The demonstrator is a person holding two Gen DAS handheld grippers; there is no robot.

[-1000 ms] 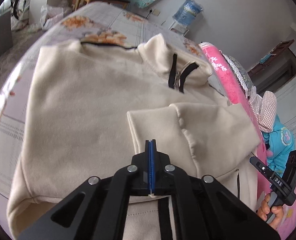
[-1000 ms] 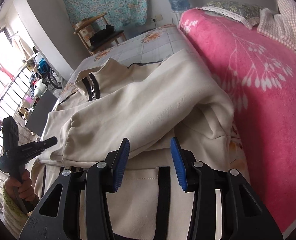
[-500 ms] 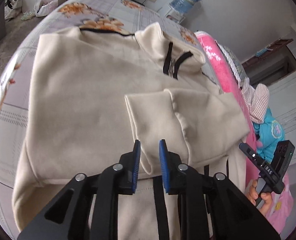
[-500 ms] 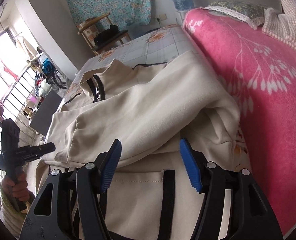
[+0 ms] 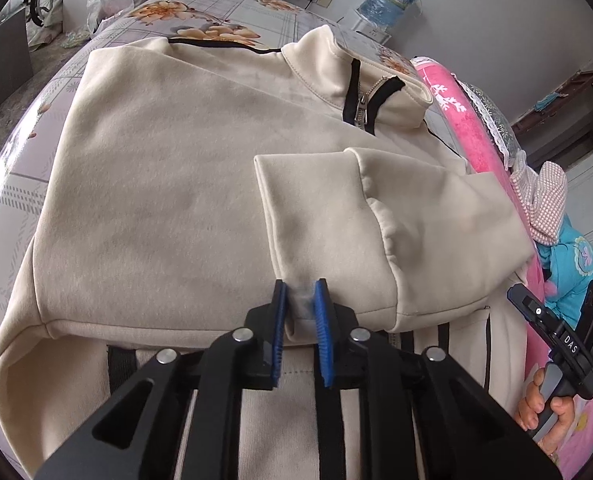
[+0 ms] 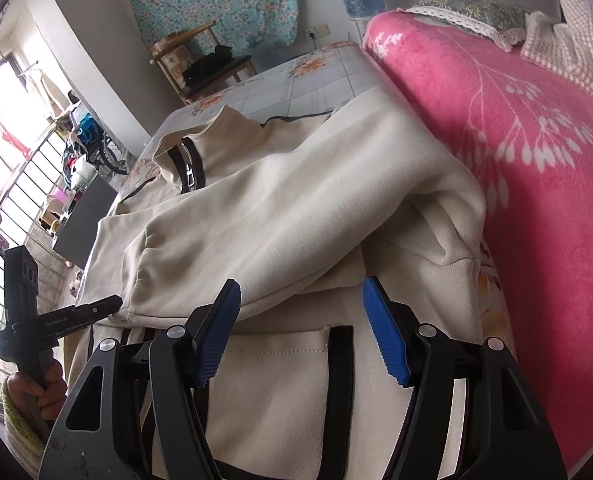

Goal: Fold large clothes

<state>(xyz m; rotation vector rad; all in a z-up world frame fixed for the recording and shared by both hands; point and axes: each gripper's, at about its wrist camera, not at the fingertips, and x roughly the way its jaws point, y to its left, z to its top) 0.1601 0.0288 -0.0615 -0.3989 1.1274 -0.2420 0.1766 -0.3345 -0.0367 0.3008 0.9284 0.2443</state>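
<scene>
Looks like we're mid sleeve-fold: the cream jacket (image 5: pixel 156 200) lies flat on the bed, its sleeve (image 5: pixel 376 232) laid across the body. The left gripper (image 5: pixel 299 312) is open a crack, with the cuff corner between its pads but not clamped. The right gripper (image 6: pixel 300 328), spread wide and empty, hovers with the sleeve's fold just ahead of its tips, so I'd guess both need to grab the hem next.

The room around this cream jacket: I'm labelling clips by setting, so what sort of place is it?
Probably a home bedroom: the jacket lies on a floral bedsheet, beside a pink blanket and a lace-edged pillow.
</scene>
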